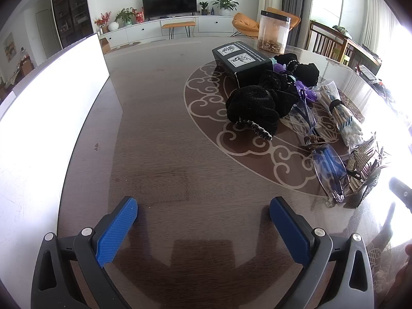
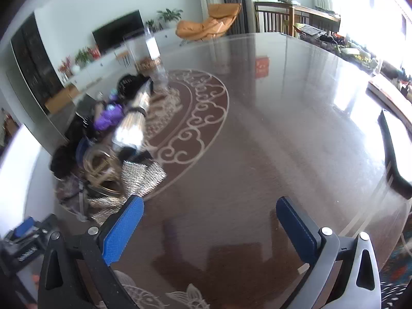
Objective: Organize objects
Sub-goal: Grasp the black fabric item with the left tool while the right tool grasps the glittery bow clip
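Both claws hang over the glossy brown table (image 1: pixel 159 118) with nothing between their blue pads. The left gripper (image 1: pixel 203 209) is spread wide above bare wood, and the right gripper (image 2: pixel 209 212) is spread just as wide, also empty. The clutter sits heaped on the pale scrollwork medallion (image 1: pixel 260 141) inlaid in the tabletop, and everything else is easiest placed from there. At the medallion's far edge lies a black box (image 1: pixel 240 61) with white instruction pictures on top; beyond that stands a clear canister (image 1: pixel 274 32) with a dark lid and brownish bits at the bottom. Across the middle of the medallion rest several black fuzzy scrunchies (image 1: pixel 253 108), touching one another and the box, with purple hair ties (image 1: pixel 303 91) tucked among them. On the medallion's right-hand side, as the left camera sees it, lies a bag of cotton swabs (image 1: pixel 342 113), bound with a black band. At its near edge sit blue-framed glasses (image 1: pixel 329 167) in a clear sleeve, just beside a sparkly hair clip (image 1: pixel 360 162). A white board (image 1: pixel 51 97) stands well apart to the left. The right camera's view of the heap is blurred, though the swab bag (image 2: pixel 132 121) and a glittery patch (image 2: pixel 141 177) can be made out near that gripper's left finger.
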Available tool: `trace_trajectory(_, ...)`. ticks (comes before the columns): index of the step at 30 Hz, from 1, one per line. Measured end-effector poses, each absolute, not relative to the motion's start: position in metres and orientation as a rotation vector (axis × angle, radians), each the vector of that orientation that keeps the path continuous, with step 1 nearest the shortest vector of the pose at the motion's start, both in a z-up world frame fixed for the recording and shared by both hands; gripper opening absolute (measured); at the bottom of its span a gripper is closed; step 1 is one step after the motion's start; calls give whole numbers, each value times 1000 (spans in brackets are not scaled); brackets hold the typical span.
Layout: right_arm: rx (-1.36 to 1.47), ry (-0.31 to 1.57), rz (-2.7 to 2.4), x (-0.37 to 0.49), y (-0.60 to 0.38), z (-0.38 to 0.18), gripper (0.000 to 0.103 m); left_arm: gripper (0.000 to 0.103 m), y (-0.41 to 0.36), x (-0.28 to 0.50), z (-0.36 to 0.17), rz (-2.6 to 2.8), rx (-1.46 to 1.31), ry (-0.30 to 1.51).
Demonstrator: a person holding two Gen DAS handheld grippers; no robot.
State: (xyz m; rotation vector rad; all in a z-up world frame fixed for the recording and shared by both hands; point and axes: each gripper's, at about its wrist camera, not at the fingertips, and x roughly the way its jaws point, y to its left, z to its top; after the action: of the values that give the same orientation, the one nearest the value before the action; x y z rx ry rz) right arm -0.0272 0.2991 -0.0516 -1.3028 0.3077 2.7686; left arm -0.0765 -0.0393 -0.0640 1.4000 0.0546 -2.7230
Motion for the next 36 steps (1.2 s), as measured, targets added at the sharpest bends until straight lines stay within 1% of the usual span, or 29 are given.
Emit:
trace_trajectory(2, -1317, 273, 2805, -27, 290, -50, 103, 103, -39, -77, -64, -2724, 1400, 53)
trace_trajectory(6, -1342, 252, 2833, -29, 280, -52, 103, 103, -44, -98, -62, -2672, 1534, 45)
trace_trajectory(9, -1338, 287, 2834, -28, 283, -52, 103, 103, -48, -121, -55, -2663, 1572, 105)
trace_trajectory(12, -1339, 332, 2825, -27, 288, -53, 103, 103, -42, -146, -40, -2761, 1529, 134)
trace_trajectory(14, -1332, 351, 2823, -26, 291, -53, 103, 103, -34, -162, -36, -2787, 1528, 97)
trace_trajectory(17, -1317, 370, 2823, -25, 294, -52, 103, 103, -17, -192, -43, -2812, 1626, 12)
trace_trajectory(19, -1311, 377, 2823, -24, 295, -52, 103, 103, -8, -201, -47, -2858, 1640, -52)
trace_trajectory(20, -1309, 379, 2822, -24, 295, -51, 103, 90, -6, -202, -47, -2875, 1627, -71)
trace_trajectory(21, -1306, 380, 2822, -24, 295, -51, 103, 58, -5, -202, -49, -2880, 1614, -95)
trace_trajectory(22, -1305, 381, 2823, -24, 296, -51, 103, 48, -5, -200, -51, -2876, 1623, -93)
trace_trajectory(24, -1301, 391, 2820, -24, 297, -51, 103, 42, -12, -184, -49, -2891, 1576, -22)
trace_trajectory(25, -1299, 398, 2817, -24, 298, -51, 103, 42, -13, -175, -49, -2880, 1567, -15)
trace_trajectory(28, -1299, 415, 2812, -25, 300, -51, 103, 43, -25, -125, -50, -2801, 1509, 16)
trace_trajectory(29, -1298, 419, 2812, -25, 301, -51, 103, 47, -28, -108, -51, -2780, 1492, 16)
trace_trajectory(31, -1291, 420, 2828, -25, 299, -50, 103, 60, -34, -81, -54, -2758, 1468, 1)
trace_trajectory(33, -1282, 391, 2884, -23, 291, -45, 103, 94, -39, -61, -59, -2765, 1456, -38)
trace_trajectory(35, -1288, 275, 2937, -23, 274, -42, 103, 103, -42, -57, -64, -2777, 1425, -89)
trace_trajectory(36, -1298, 200, 2945, -24, 265, -43, 103, 103, -46, -59, -64, -2786, 1439, -71)
